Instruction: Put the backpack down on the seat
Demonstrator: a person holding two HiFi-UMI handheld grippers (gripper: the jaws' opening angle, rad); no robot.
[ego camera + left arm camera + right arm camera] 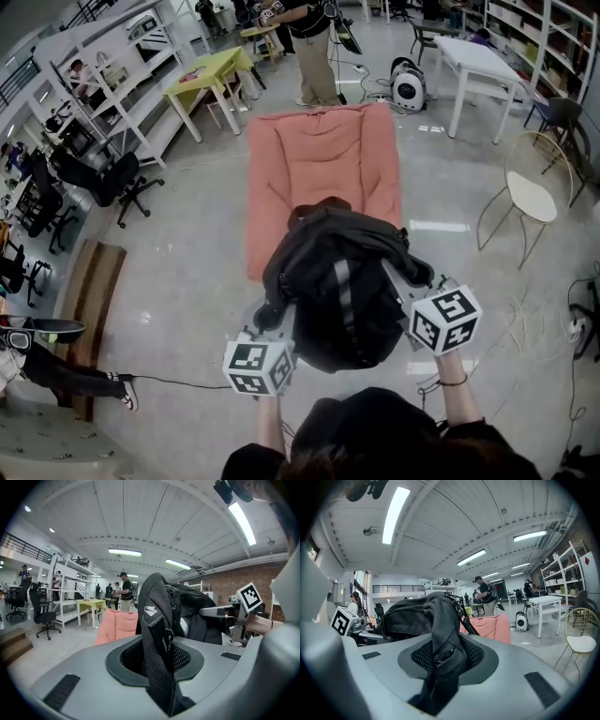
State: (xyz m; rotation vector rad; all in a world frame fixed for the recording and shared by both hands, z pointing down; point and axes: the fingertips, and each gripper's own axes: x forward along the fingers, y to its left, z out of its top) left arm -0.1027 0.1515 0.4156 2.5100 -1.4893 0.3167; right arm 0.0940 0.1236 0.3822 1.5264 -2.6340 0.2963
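Observation:
A black backpack hangs in the air between my two grippers, above the near end of a pink cushioned seat lying on the floor. My left gripper is shut on the backpack's left mesh strap, which runs up out of its jaws. My right gripper is shut on the right mesh strap. The backpack's body fills the space between them, and the pink seat shows behind it in both gripper views.
A white round-seat wire chair stands right of the seat. A yellow table and a person are beyond the seat's far end, with a white table and shelving at the back. Office chairs stand left.

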